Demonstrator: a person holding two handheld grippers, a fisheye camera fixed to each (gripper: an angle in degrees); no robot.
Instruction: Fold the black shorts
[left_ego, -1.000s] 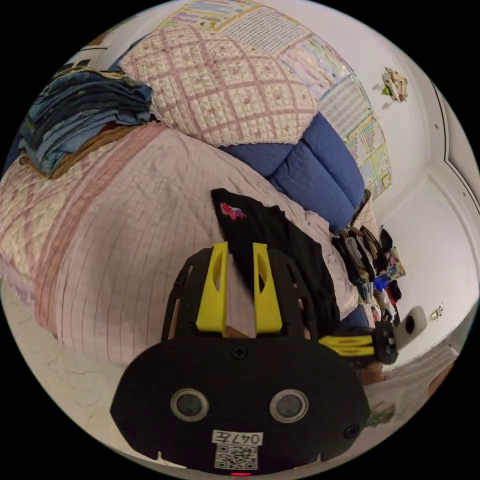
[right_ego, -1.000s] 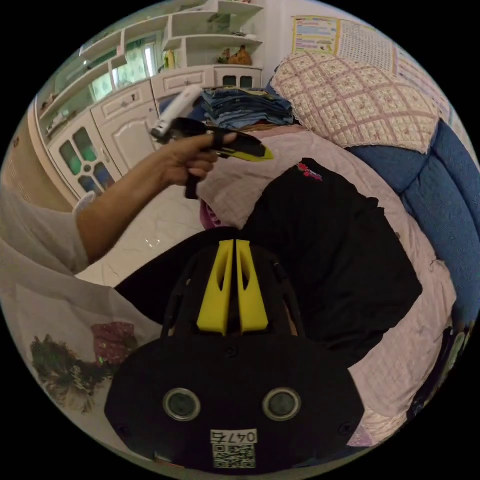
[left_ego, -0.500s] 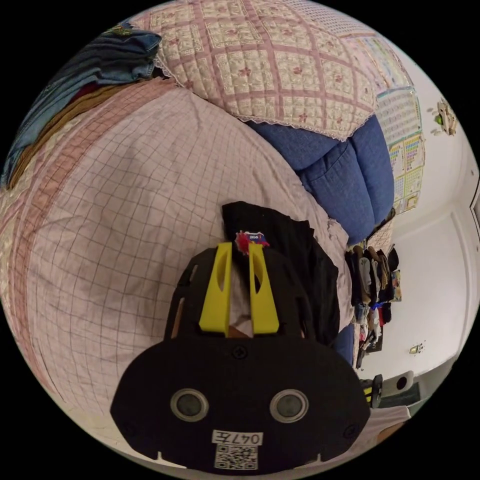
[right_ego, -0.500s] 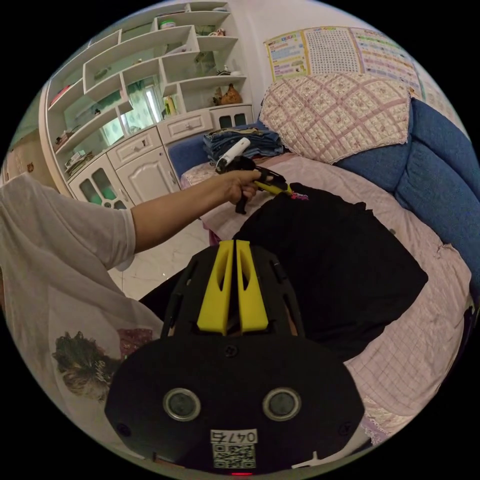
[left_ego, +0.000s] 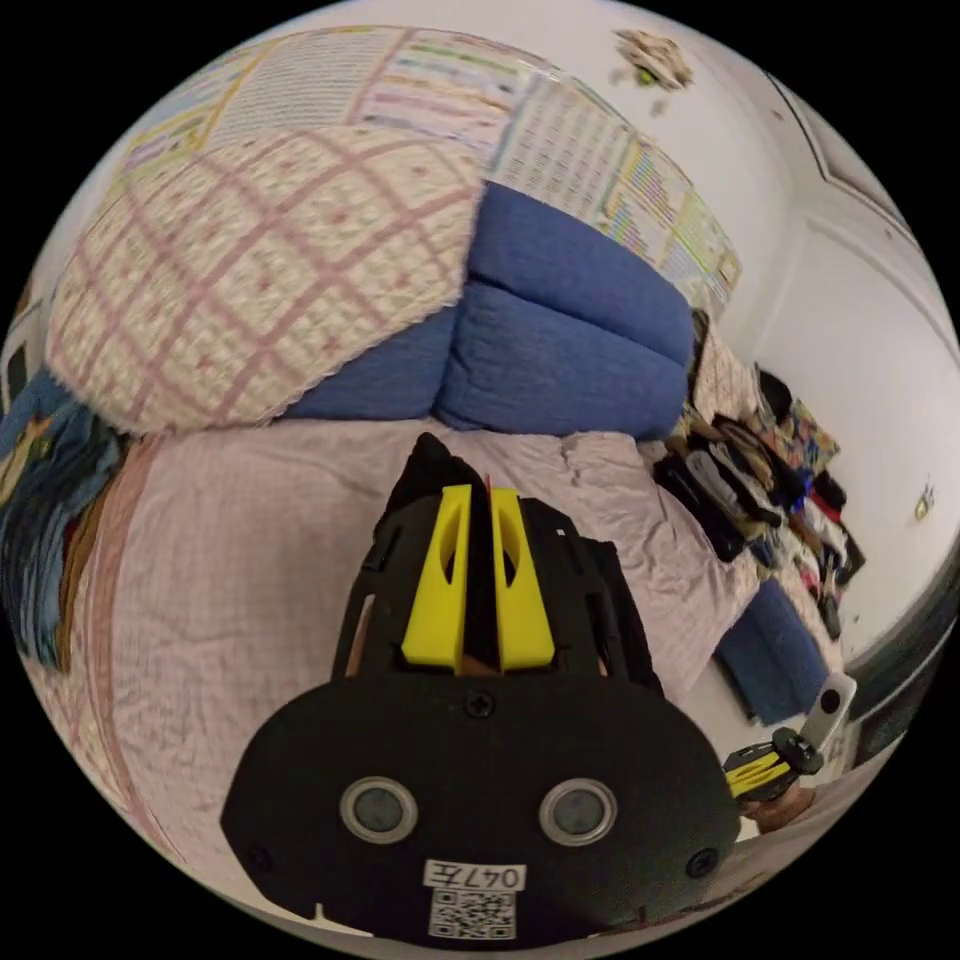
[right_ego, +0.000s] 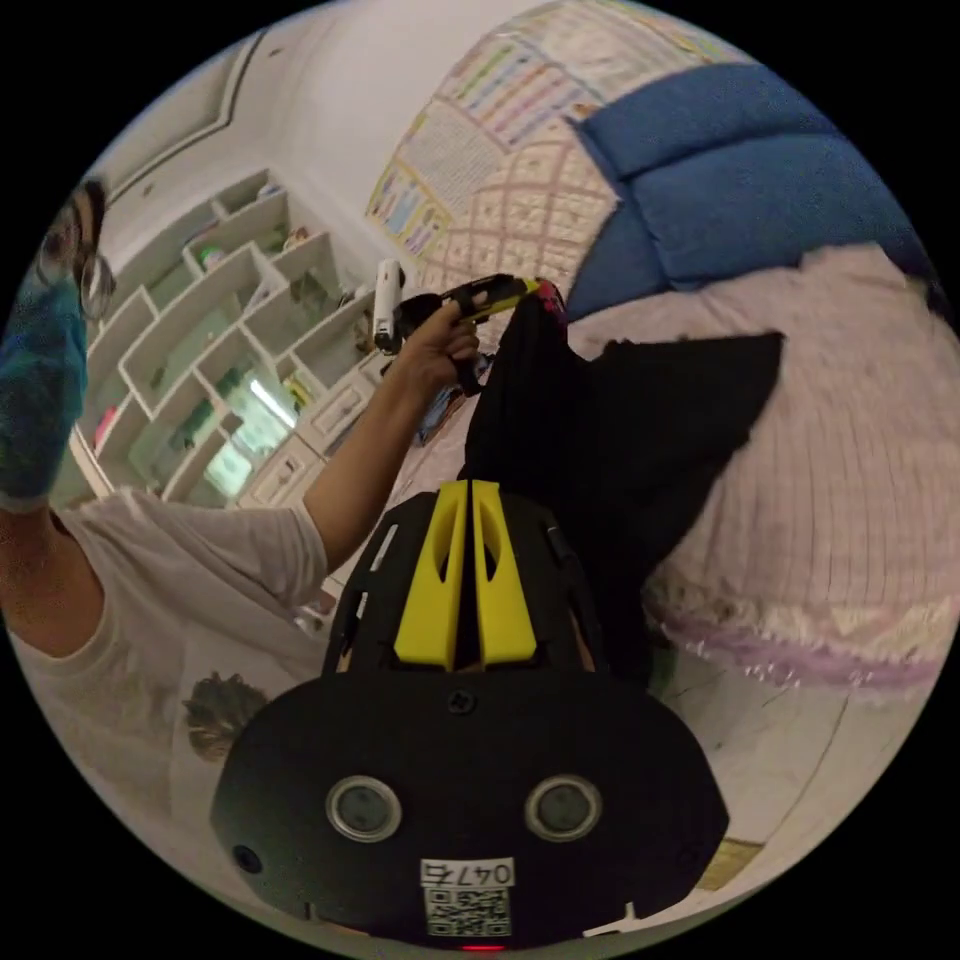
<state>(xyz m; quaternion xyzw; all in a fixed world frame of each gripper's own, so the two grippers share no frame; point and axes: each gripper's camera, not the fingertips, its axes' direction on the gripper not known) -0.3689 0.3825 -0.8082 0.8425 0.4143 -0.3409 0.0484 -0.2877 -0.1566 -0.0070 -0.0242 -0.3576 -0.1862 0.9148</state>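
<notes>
Pink checked bedcover (left_ego: 250, 560) across most of left gripper view, w/ blue padded headboard (left_ego: 560, 350) behind and quilted pink-lattice cushion (left_ego: 260, 270) leaning on it. Same cover (right_ego: 850, 480) at right of right gripper view, frilled edge hanging over pale tiled floor (right_ego: 800, 740). White shelving w/ cupboards (right_ego: 230, 330) far side of room; wall charts (left_ego: 560, 130) above headboard. Heap of mixed clothes (left_ego: 760, 470) along bed's far end; folded denim stack (left_ego: 40, 500) at other edge.

Black shorts (right_ego: 620, 430) lifted off bed at two corners, rest trailing onto cover; one hem corner reaching toward headboard. In left gripper view, black cloth (left_ego: 430, 470) seen just past jaw tips and down along the gripper's side.

Left gripper (right_ego: 525, 288) held up in person's hand (right_ego: 430, 345), arm outstretched, jaws closed on top corner of shorts by small red patch. In own view (left_ego: 478, 495) jaws nearly together, thin gap w/ black cloth and a red sliver between.

Right gripper (right_ego: 470, 487) jaws pressed together, tips against black fabric; can't tell for sure whether cloth pinched between. Also seen small at edge of left gripper view (left_ego: 757, 772), yellow jaws together.
</notes>
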